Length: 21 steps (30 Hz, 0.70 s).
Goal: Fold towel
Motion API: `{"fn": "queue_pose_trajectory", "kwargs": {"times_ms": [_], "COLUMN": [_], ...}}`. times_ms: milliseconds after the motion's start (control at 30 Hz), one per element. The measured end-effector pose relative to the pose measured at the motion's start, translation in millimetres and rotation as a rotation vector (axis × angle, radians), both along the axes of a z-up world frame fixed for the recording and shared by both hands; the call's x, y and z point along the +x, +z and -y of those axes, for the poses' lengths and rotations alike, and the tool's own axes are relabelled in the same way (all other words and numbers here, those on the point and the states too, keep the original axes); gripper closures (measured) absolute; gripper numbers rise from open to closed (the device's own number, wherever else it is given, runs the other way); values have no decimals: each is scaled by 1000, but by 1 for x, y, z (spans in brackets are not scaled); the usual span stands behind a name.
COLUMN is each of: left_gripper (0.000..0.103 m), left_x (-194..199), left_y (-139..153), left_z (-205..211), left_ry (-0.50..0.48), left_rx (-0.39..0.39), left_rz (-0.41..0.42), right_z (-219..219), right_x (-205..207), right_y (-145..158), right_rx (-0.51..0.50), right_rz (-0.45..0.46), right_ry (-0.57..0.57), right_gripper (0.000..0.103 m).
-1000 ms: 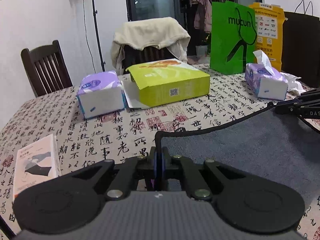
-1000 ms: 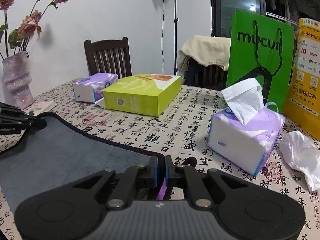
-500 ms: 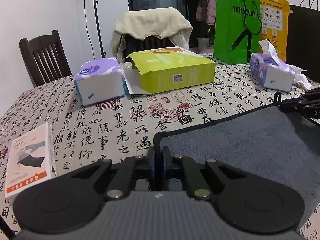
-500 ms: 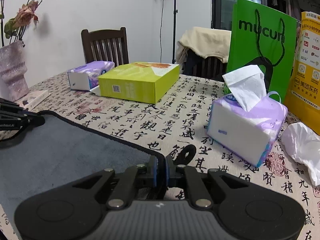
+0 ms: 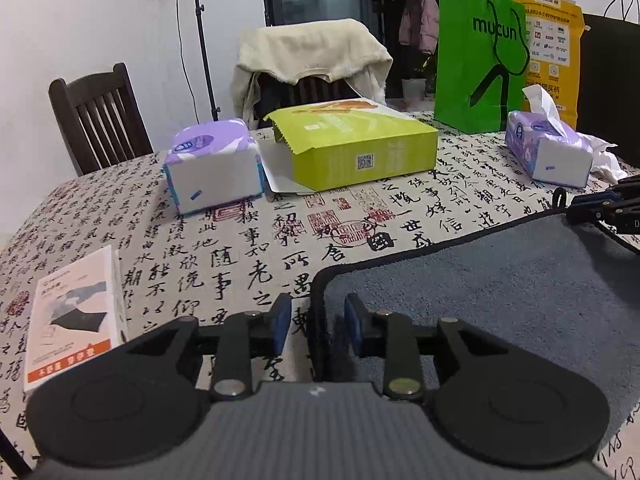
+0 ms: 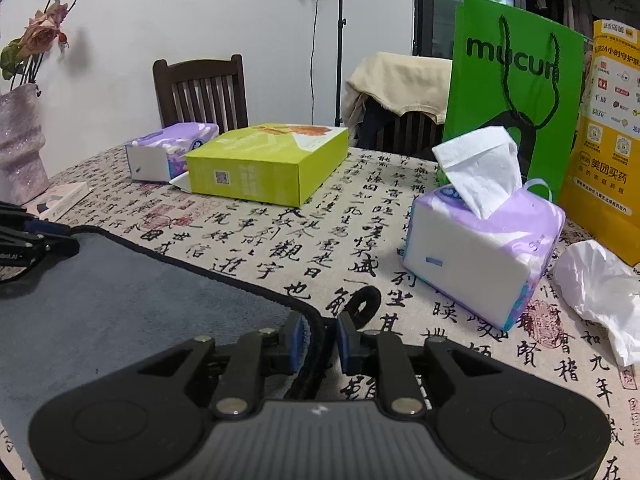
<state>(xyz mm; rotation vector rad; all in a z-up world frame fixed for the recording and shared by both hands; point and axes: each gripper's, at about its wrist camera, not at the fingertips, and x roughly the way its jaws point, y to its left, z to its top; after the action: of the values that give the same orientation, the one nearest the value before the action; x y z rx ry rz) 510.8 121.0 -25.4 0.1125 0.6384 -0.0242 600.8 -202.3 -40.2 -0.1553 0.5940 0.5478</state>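
Note:
A grey towel with black trim lies flat on the table, in the left wrist view [image 5: 480,280] and the right wrist view [image 6: 120,304]. My left gripper [image 5: 318,326] is open, its blue pads either side of the towel's far left corner. My right gripper [image 6: 318,338] is open, its pads either side of the far right corner, next to the towel's hanging loop [image 6: 362,304]. Each gripper shows at the other view's edge: the right one [image 5: 600,210], the left one [image 6: 36,240].
On the calligraphy tablecloth [image 5: 240,248] stand a green box [image 5: 356,148], two tissue packs [image 5: 212,164] [image 6: 480,248], a small carton [image 5: 72,316], a green bag [image 6: 516,96], a yellow bag [image 6: 612,132], crumpled tissue [image 6: 600,292] and a vase [image 6: 20,144]. Chairs stand behind.
Both grippers have come down to the table and opened, letting go of the towel's far corners. The towel now lies flat.

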Motion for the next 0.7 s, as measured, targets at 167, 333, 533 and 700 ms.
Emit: {"fn": "queue_pose_trajectory", "kwargs": {"times_ms": [167, 333, 533, 700], "left_gripper": [73, 71, 71, 71], "left_x": [-11, -25, -46, -63], "left_y": [12, 24, 36, 42], "left_z": [0, 3, 7, 9], "left_ry": [3, 0, -3, -2], "left_rx": [1, -1, -3, -10], "left_rz": [28, 55, 80, 93], "right_z": [3, 3, 3, 3], "right_x": [-9, -24, -43, -60], "right_y": [12, 25, 41, 49], "right_rx": [9, 7, 11, 11], "right_rz": [23, 45, 67, 76], "right_ry": [-6, -3, 3, 6], "right_gripper": [84, 84, 84, 84]}}
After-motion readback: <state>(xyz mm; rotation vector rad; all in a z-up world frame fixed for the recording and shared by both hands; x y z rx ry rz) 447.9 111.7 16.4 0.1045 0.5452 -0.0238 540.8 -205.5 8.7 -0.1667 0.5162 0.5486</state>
